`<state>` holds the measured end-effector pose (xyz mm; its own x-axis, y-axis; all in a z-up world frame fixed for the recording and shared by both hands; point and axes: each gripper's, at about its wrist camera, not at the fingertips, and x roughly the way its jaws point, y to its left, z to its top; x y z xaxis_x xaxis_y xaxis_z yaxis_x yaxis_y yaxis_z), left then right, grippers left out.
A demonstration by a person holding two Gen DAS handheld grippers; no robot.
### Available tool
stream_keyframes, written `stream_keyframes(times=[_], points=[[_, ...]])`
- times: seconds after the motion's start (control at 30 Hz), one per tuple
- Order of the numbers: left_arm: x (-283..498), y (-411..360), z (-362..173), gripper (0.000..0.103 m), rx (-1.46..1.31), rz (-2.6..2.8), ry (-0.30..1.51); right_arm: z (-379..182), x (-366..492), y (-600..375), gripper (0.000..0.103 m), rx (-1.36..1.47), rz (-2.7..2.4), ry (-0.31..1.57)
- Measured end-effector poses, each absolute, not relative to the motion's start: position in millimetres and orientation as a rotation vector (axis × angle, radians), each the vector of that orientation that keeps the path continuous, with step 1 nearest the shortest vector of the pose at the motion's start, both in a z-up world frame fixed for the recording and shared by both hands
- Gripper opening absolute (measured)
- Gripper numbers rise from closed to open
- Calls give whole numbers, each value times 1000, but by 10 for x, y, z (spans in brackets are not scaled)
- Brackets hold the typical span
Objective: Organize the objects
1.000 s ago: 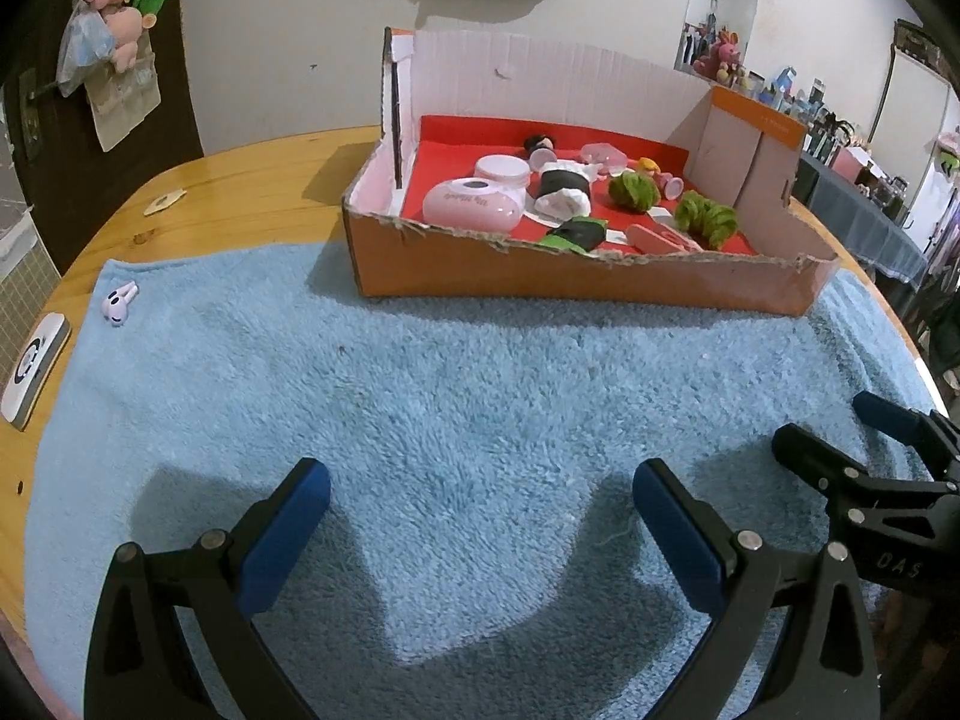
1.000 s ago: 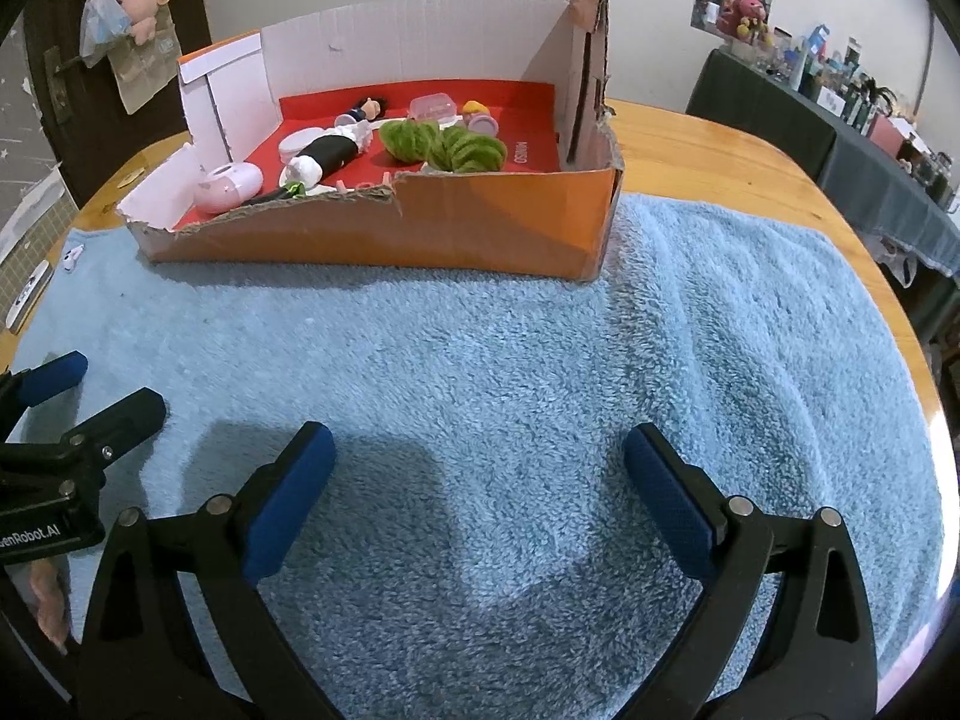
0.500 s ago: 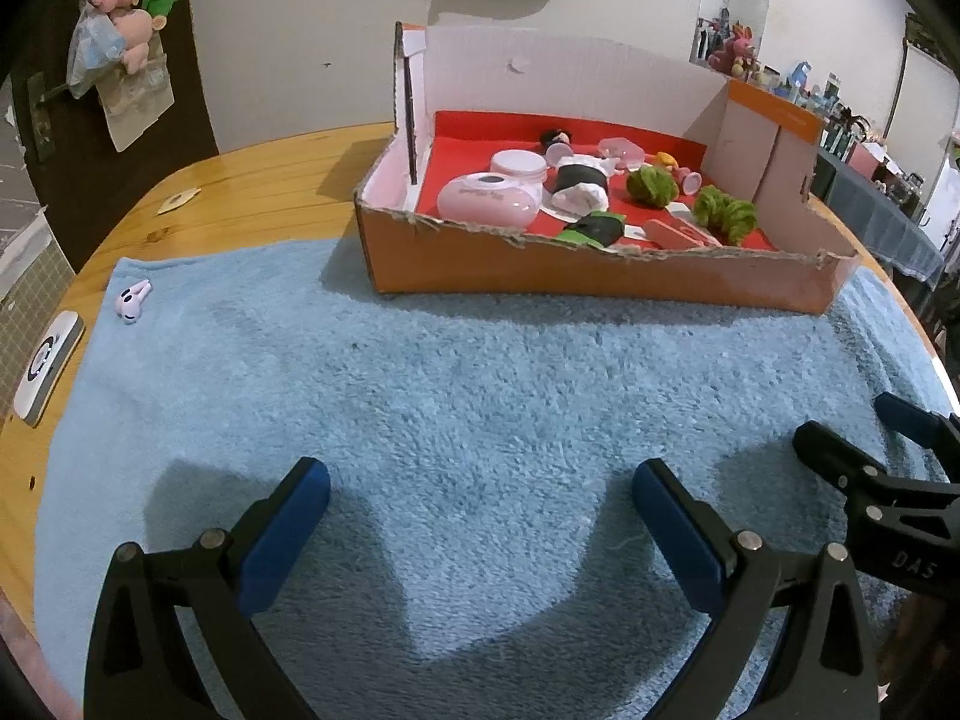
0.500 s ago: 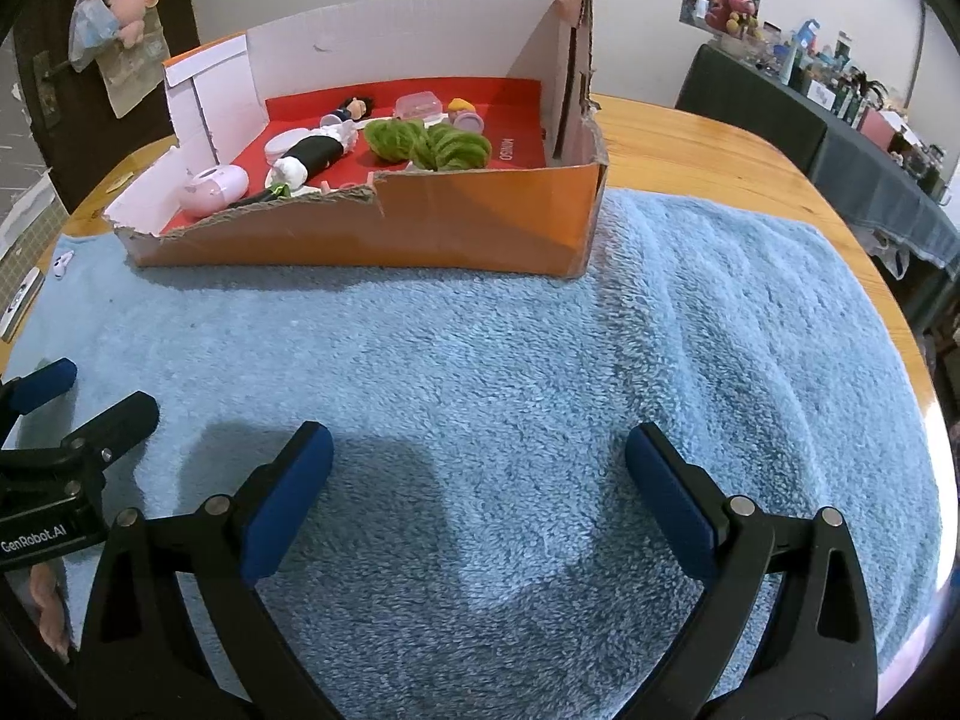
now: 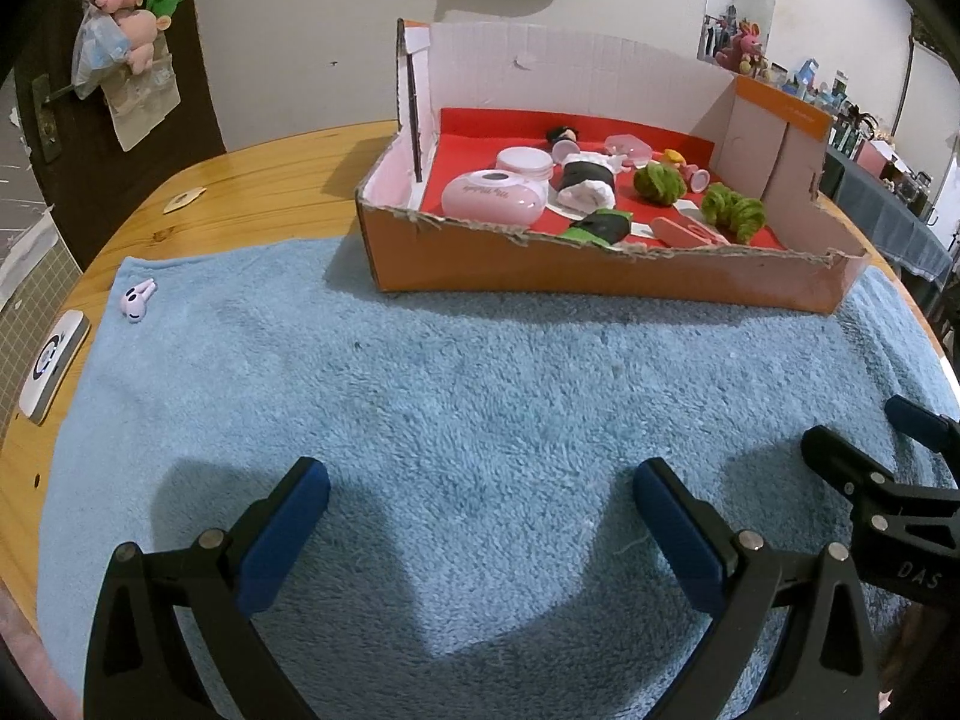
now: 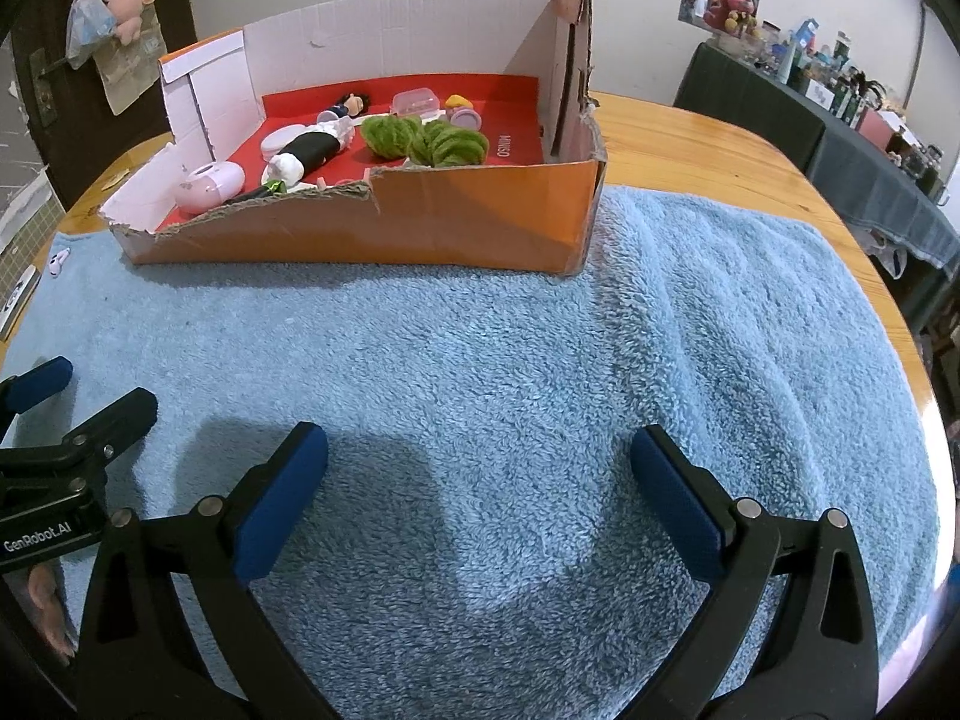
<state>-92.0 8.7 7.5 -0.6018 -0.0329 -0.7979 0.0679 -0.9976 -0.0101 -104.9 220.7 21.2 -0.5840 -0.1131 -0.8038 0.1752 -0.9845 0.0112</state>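
Note:
An orange cardboard box (image 5: 600, 273) (image 6: 468, 222) with a red floor stands at the far side of the blue towel (image 5: 480, 396) (image 6: 540, 360). Inside lie a pink oval case (image 5: 493, 197) (image 6: 209, 182), a round white tin (image 5: 524, 161), a black-and-white doll (image 5: 585, 180) (image 6: 312, 147), green fuzzy pieces (image 5: 733, 210) (image 6: 420, 138) and small lidded pots. A white earbud (image 5: 137, 300) (image 6: 58, 261) lies on the towel's left edge. My left gripper (image 5: 480, 519) and right gripper (image 6: 479, 486) hover open over the near towel, both empty.
The round wooden table (image 5: 252, 192) (image 6: 708, 138) carries a white flat device (image 5: 53, 363) at its left edge and a small tag (image 5: 183, 200) behind it. A dark-clothed table with clutter (image 6: 840, 108) stands at the right. Soft toys hang on the door (image 5: 129, 30).
Both grippers have eased back and tilted slightly, so the box sits a little further right in the left view. Nothing was picked up; both jaws stay open.

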Motion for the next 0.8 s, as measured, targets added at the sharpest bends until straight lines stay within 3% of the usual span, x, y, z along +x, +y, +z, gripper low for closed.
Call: stream_keyframes(times=[0.8], points=[[-918,84,77,103,1373,-2760,65,203,-1053,2226,103,1342,-2662,91]])
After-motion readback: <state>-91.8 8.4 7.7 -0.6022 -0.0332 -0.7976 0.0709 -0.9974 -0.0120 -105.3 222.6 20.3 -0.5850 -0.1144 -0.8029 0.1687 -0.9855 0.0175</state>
